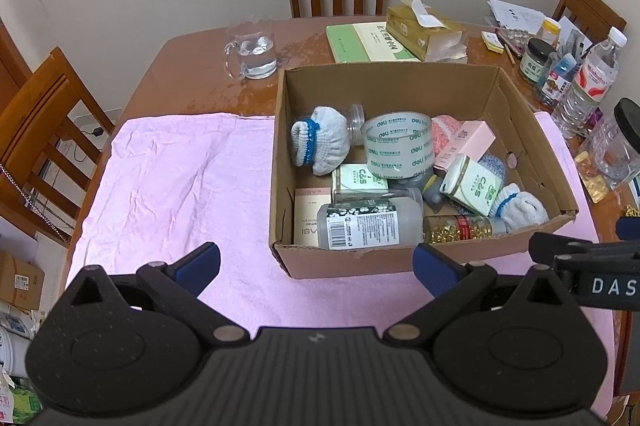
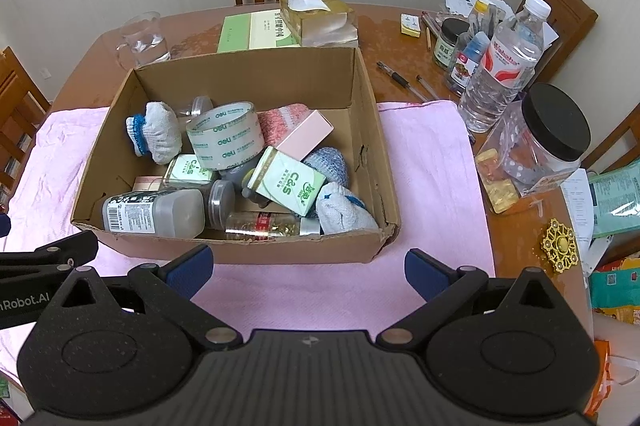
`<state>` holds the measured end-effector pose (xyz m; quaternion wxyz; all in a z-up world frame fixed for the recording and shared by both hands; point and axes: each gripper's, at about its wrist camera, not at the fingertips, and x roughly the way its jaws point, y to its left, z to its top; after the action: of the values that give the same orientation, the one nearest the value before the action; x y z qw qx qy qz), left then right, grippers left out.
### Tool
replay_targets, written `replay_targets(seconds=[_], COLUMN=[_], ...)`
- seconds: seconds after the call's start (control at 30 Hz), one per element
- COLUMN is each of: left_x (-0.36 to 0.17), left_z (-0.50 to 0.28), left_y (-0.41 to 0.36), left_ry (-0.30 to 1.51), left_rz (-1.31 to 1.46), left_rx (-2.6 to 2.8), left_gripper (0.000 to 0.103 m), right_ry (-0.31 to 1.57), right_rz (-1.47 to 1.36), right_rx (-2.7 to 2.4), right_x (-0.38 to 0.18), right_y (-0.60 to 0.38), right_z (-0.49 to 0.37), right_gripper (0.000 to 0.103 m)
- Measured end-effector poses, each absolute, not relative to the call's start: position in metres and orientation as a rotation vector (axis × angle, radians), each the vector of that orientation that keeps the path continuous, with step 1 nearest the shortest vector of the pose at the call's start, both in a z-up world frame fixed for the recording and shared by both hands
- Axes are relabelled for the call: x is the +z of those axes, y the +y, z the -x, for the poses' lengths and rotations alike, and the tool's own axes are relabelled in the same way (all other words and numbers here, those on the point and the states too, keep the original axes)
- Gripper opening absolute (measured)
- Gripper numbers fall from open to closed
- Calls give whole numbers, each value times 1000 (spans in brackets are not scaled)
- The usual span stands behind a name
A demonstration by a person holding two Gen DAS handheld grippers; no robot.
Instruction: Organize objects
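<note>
Cardboard, thin and dented at its near rim, makes up the open box [image 1: 404, 258] that sits on a pink towel [image 1: 168, 177] and holds the clutter to be sorted. Both the left gripper [image 1: 316, 266] and the right gripper [image 2: 308, 268] hover just short of its near wall, jaws spread wide with nothing between them.

Inside, the tape roll [image 1: 398, 145] is stiff and light, best pinched across its wall. The frosted bottle [image 1: 370, 222], lying on its side at the near edge, looks smooth and likely to slip, so take it across the body. The rolled gloves [image 1: 320, 141] at the far left are soft and will squash under the pads. The capsule bottle [image 1: 460, 228] is probably glass (the view is too warped to be sure), so handle it gently.

The towel gives a grippy, wrinkled landing area, open to the left. It covers a wooden table [image 1: 192, 65], crowded on the far right, with chairs around it and pale walls.
</note>
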<state>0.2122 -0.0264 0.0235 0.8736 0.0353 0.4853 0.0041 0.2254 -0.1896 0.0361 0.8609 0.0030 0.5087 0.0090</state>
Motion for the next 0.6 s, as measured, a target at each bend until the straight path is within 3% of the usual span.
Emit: replay_targets(seconds=[0.6], left_x=[25], left_z=[-210], left_y=[-27], left_ry=[1016], left_rz=[-72], left_rx=[6], left_gripper=[102], right_ry=[1068], right_rz=[-5], right_rx=[23], right_x=[39], right_y=[-187], right_z=[-223], right_gripper=[103])
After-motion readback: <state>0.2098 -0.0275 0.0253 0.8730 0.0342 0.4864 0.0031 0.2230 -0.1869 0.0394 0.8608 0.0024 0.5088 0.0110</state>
